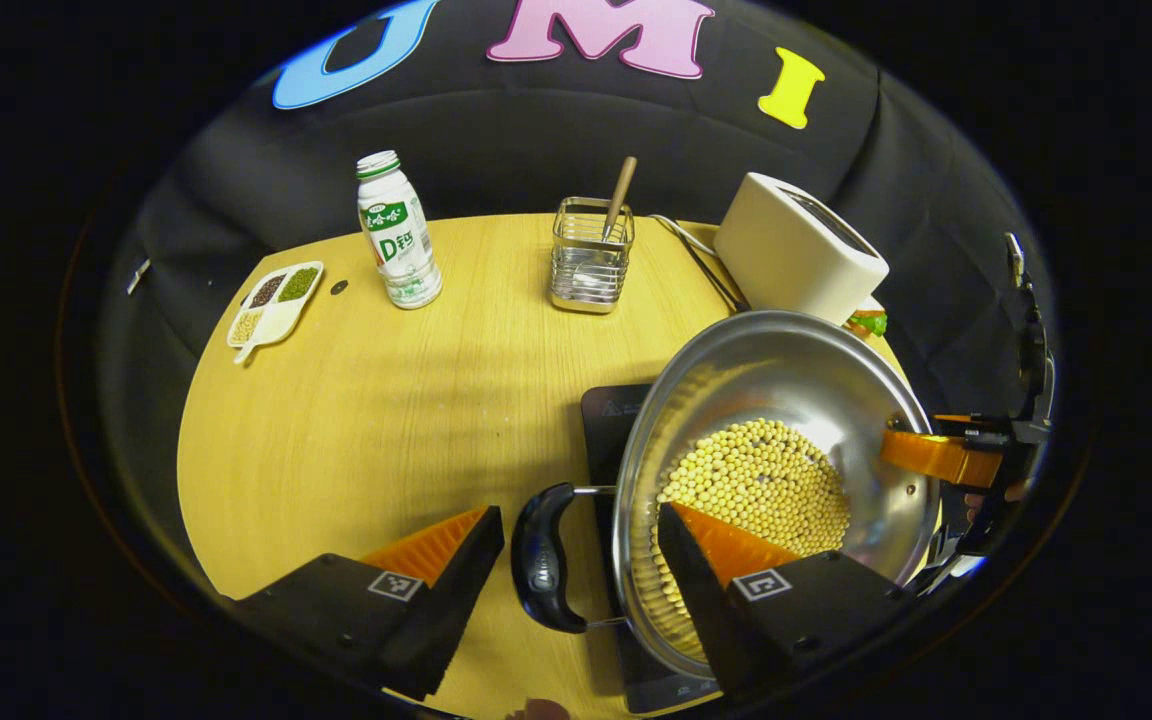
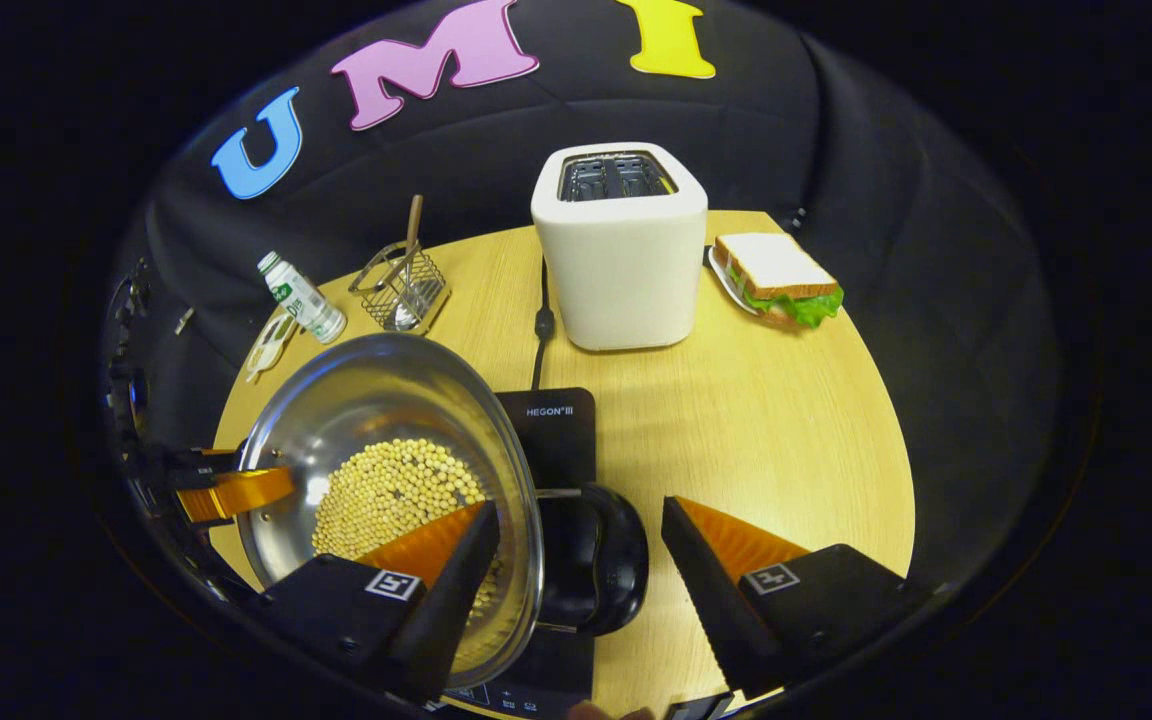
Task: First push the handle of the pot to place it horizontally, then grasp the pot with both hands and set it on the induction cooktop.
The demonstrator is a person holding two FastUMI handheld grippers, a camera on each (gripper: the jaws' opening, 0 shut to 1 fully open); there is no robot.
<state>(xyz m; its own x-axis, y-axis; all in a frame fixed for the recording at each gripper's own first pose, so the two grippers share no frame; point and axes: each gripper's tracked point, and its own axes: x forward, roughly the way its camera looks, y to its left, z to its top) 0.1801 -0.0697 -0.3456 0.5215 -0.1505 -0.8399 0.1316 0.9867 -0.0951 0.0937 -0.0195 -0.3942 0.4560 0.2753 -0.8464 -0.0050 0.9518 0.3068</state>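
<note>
Two grippers straddle the steel pot (image 1: 786, 400), which sits on the black induction cooktop (image 1: 608, 420) at the near edge of the round wooden tabletop (image 1: 386, 400), with yellow beans (image 1: 756, 480) heaped in its bottom. The left gripper (image 1: 576, 545) stands wide open around one black side handle (image 1: 546, 555): one finger is outside it, the other reaches over the rim into the pot, and neither presses on anything. The right gripper (image 2: 576, 545) is just as wide, its fingers on either side of the opposite black handle (image 2: 596, 560), one inside the rim. Further back stand a white toaster (image 2: 621, 250), a sandwich (image 2: 776, 275), a wire holder (image 1: 591, 255) with a wooden stick, a drink bottle (image 1: 398, 232) and a small divided dish (image 1: 276, 302).
</note>
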